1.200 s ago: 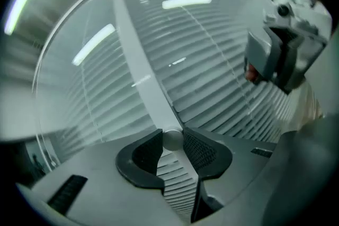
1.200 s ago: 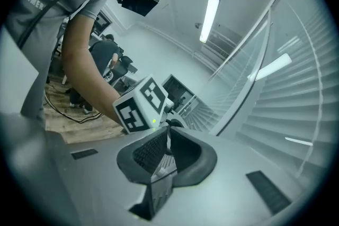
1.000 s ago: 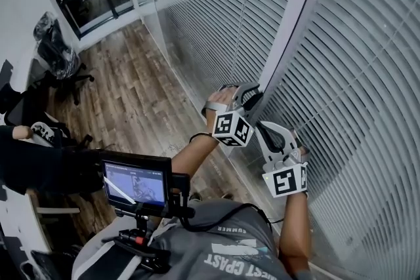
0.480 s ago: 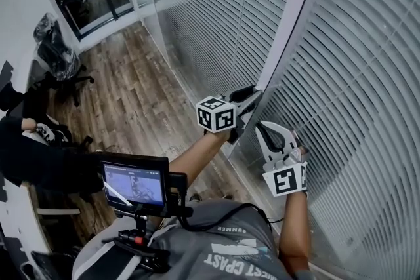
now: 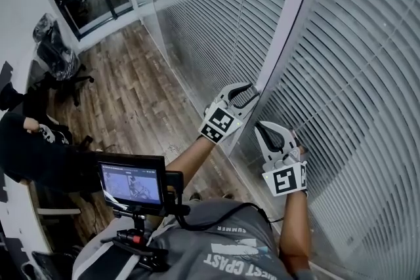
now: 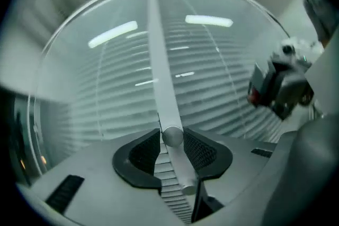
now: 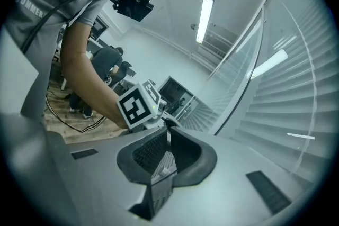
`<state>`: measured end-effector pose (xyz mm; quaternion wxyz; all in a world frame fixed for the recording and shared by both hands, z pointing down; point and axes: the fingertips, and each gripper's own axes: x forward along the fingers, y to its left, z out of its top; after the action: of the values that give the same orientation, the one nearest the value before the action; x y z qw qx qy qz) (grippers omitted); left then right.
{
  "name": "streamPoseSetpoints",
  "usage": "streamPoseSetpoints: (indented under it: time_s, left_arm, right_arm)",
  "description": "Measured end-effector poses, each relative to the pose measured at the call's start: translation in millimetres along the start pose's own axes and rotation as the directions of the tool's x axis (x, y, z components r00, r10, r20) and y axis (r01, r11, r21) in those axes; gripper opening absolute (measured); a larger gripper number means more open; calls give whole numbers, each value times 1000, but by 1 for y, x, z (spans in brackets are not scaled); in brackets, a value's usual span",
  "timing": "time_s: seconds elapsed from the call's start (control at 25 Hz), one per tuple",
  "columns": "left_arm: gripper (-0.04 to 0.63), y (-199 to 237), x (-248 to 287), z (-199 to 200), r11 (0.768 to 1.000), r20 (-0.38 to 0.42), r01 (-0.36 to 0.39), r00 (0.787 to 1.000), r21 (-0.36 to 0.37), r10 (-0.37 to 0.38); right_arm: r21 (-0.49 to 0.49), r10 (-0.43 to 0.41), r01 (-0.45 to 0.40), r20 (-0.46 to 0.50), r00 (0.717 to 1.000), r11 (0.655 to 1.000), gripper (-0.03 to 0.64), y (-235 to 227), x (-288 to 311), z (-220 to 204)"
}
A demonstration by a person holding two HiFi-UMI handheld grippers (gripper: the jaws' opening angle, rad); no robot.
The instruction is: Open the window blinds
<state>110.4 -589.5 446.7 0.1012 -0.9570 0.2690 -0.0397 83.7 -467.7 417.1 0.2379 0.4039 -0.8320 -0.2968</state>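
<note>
left hand-held gripper [image 5: 250, 92] clasps the end of the white tilt wand [image 6: 158, 61].

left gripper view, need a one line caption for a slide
Left gripper closed on the end of the white blind wand, closed slatted blinds behind.

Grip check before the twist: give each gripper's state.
Left gripper: closed on the blinds' tilt wand.
Right gripper: jaws together, nothing visible between them.
</note>
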Motion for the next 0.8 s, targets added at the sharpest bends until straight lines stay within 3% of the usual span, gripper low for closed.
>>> streamPoseSetpoints:
  time_s: [0.04,0.12,0.2,0.28,0.36,0.4,0.44,0.48,0.56,0.6,0.64,0.68,0.76,0.8]
  left_arm:
    - [129,-2,0,0,987,-32,-17,999,162,23]
    - [129,-7,2,1,937,-71,-20,996,348,48]
    - [129,-10,4,-1,904,-92,-17,994,427,62]
    - [127,-11,5,-2,902,-103,-16,992,431,66]
    - [127,-8,5,-4,951,-101,-3,994,310,36]
    - [127,-8,4,-6,983,-81,11,997,183,4]
    - [126,-7,2,-7,999,-44,33,999,20,-32]
    - [126,-6,0,-7,987,3,59,998,-150,-60]
    - [126,-1,0,-5,906,83,106,993,-410,-79]
    - [126,2,1,-4,854,112,127,990,-505,-81]
    - [126,4,2,-4,787,144,152,986,-598,-80]
    - [126,6,3,-6,694,184,185,980,-695,-77]
    - [126,7,1,-10,447,278,271,959,-853,-50]
    - [126,8,1,-10,338,315,307,948,-890,-31]
  right_arm:
    - [0,1,-1,0,1000,1000,5,1,0,0]
    - [-1,6,-6,2,1000,1000,5,3,1,0]
    - [-4,9,-9,4,1000,1000,5,7,1,0]
    - [0,7,-7,2,1000,1000,5,6,1,1]
    - [1,9,-9,1,1000,1000,5,7,2,-1]
    - [-1,12,-12,2,1000,1000,5,11,2,-3]
    - [-2,13,-13,4,1000,1000,5,15,2,-4]
    - [-1,12,-12,6,1000,1000,5,17,2,-5]
    - [5,8,-8,10,1000,1000,5,14,2,-3]
    - [7,6,-6,11,1000,1000,5,10,2,-1]
    - [8,5,-5,12,1000,1000,5,8,2,-1]
    - [7,5,-5,14,1000,1000,5,8,2,-1]
    - [5,7,-7,14,1000,1000,5,11,3,-2]
    - [5,8,-8,13,1000,1000,5,11,3,-2]
